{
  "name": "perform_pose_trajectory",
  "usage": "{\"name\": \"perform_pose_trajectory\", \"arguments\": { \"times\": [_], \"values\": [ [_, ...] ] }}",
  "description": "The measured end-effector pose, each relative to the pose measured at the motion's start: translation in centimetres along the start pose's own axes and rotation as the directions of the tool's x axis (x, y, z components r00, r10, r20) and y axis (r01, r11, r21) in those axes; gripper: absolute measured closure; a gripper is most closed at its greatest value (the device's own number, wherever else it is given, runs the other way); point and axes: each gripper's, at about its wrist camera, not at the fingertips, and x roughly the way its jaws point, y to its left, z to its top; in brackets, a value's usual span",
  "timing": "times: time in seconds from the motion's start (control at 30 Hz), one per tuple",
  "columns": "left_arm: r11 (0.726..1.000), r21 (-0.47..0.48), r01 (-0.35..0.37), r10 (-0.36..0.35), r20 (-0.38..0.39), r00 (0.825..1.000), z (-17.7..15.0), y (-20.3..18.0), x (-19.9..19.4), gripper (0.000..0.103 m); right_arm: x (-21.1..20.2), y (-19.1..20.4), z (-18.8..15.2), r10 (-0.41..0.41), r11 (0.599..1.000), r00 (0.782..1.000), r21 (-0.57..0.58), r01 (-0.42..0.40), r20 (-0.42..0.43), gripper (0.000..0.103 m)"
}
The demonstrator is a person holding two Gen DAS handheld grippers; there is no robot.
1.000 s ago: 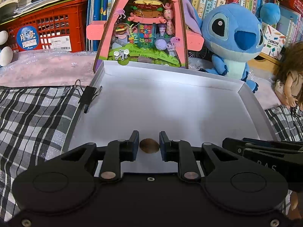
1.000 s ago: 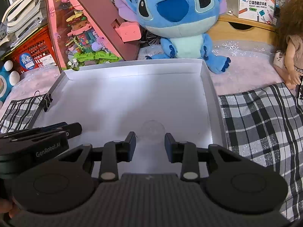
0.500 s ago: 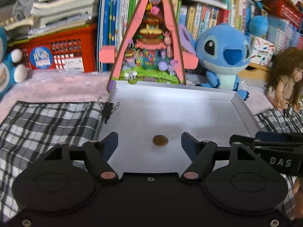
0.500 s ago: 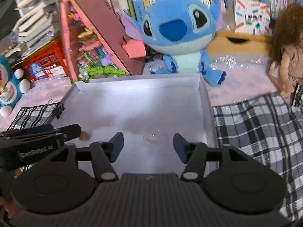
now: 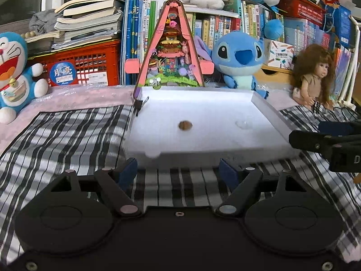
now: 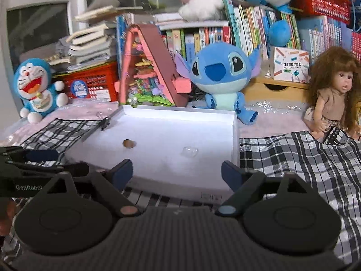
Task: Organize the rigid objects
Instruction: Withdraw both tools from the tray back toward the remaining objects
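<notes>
Both claws are spreading apart with nothing between them: the left gripper [image 5: 178, 171] has the brown bead [image 5: 185, 125] lying ahead in the white tray [image 5: 268, 110], the right gripper [image 6: 177, 171] has the clear bead [image 6: 190, 151] ahead. I'd pull back level, clear of the rim.

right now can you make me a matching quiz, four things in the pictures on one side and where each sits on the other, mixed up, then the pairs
Things:
1. brown bead
2. clear bead
3. binder clip
4. doll

Places:
A. on the tray's left rim
B. right of the tray, on the cloth's far edge
C. in the tray, left of the other bead
D. in the tray, nearer its right wall

Pairs: 1-C, 2-D, 3-A, 4-B
</notes>
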Motion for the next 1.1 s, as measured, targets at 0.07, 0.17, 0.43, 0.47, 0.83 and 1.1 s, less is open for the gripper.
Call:
{"name": "perform_pose_trajectory", "arguments": {
  "times": [0.07, 0.17, 0.43, 0.47, 0.83, 1.1],
  "values": [
    [1.000, 0.005, 0.005, -0.005, 0.001, 1.000, -0.9, -0.1, -0.9, 0.024, -1.1, 0.4, -0.8, 0.003, 1.000, 1.000, -0.019, -0.003, 0.022, 0.006],
    [1.000, 0.017, 0.018, -0.018, 0.006, 1.000, -2.2, -0.2, -2.0, 0.024, -2.5, 1.2, -1.9, 0.006, 0.998, 0.999, -0.059, -0.003, 0.052, 0.002],
    [0.999, 0.021, 0.037, -0.038, 0.023, 0.999, -4.7, -0.6, -4.5, 0.023, -5.1, 2.6, -4.9, 0.014, 0.990, 0.995, -0.140, 0.001, 0.102, 0.000],
    [0.999, 0.021, 0.038, -0.039, 0.029, 0.999, -5.0, -0.7, -4.8, 0.022, -5.3, 2.6, -5.1, 0.013, 0.990, 0.994, -0.143, 0.002, 0.106, 0.000],
    [0.999, 0.027, 0.034, -0.036, 0.059, 0.998, -7.5, -0.6, -6.8, 0.019, -7.1, 2.2, -7.6, 0.001, 0.992, 0.990, -0.121, 0.017, 0.141, 0.000],
    [1.000, 0.003, 0.030, -0.030, 0.085, 0.996, -8.5, 0.7, -7.9, 0.016, -8.1, 1.4, -8.9, -0.017, 0.994, 0.989, -0.103, 0.033, 0.149, 0.000]
  ]
}}
